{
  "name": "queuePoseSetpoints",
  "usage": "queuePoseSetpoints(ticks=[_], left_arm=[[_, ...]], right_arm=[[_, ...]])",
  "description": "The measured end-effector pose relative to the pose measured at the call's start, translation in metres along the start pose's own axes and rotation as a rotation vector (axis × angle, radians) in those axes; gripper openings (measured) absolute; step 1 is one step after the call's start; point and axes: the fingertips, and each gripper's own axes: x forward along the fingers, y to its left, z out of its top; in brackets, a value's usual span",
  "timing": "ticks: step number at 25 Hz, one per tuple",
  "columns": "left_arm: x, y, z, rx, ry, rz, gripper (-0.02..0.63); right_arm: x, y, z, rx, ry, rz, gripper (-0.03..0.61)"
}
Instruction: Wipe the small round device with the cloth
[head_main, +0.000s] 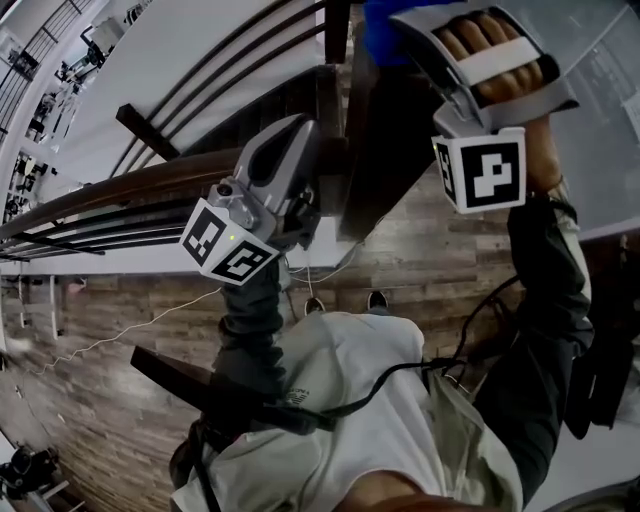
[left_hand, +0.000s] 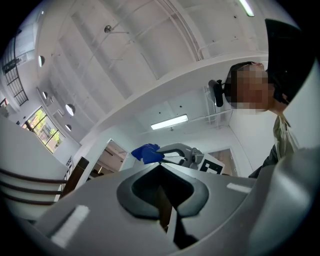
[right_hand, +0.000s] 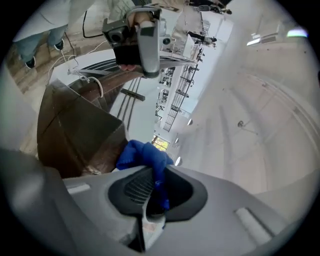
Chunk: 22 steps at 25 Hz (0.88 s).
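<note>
Plank floor (head_main: 100, 380) of grey-brown wood lies far below the person. White ceiling (left_hand: 125, 50) with strip lights spreads above, seen from the left gripper view. Dark wooden handrail (head_main: 100, 195) curves over thin rails at the floor's edge. A brown wooden post (right_hand: 75, 130) stands just beside the right gripper in its own view.

Person in pale top (head_main: 370, 400), dark sleeves, both arms raised toward the head camera. A black cable (head_main: 400, 375) runs across the chest. A thin white cable (head_main: 130, 330) trails over the floor.

Left gripper (left_hand: 162, 200): jaws pressed together, nothing between them that I can make out. Its marker cube (head_main: 228, 245) faces the head camera.

Right gripper (right_hand: 150, 200): held higher, the person's hand (head_main: 495, 50) wrapped round the grip, its marker cube (head_main: 480, 170) below the hand. Jaws closed on the blue cloth (right_hand: 145, 155). The cloth is bunched, with most of it bulging out past the jaw tips. The same blue wad shows at that gripper's nose in the left gripper view.
</note>
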Motion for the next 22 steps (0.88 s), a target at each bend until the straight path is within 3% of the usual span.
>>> queuePoseSetpoints(ticks=[9,15,17,20,22], left_arm=[[-0.001,0.001,-0.003,-0.012,0.013,0.007,-0.003],[-0.007,0.008,-0.006,0.006,0.021,0.051,-0.003],[-0.006,0.01,-0.005,0.013,0.019,0.057,-0.003],[-0.006,0.006,-0.003,0.019,0.011,0.058,-0.003],[-0.005,0.001,-0.006,0.01,0.013,0.048,-0.003]], right_arm=[[-0.032,0.015,-0.019,0.265,-0.038,-0.117,0.054],[-0.057,-0.012,-0.057,0.537,-0.074,-0.416,0.054],[-0.058,-0.029,-0.084,0.674,-0.073,-0.47,0.054],[-0.051,-0.024,-0.106,0.883,-0.062,-0.375,0.054],[-0.05,-0.005,-0.097,0.892,-0.057,-0.271,0.054]])
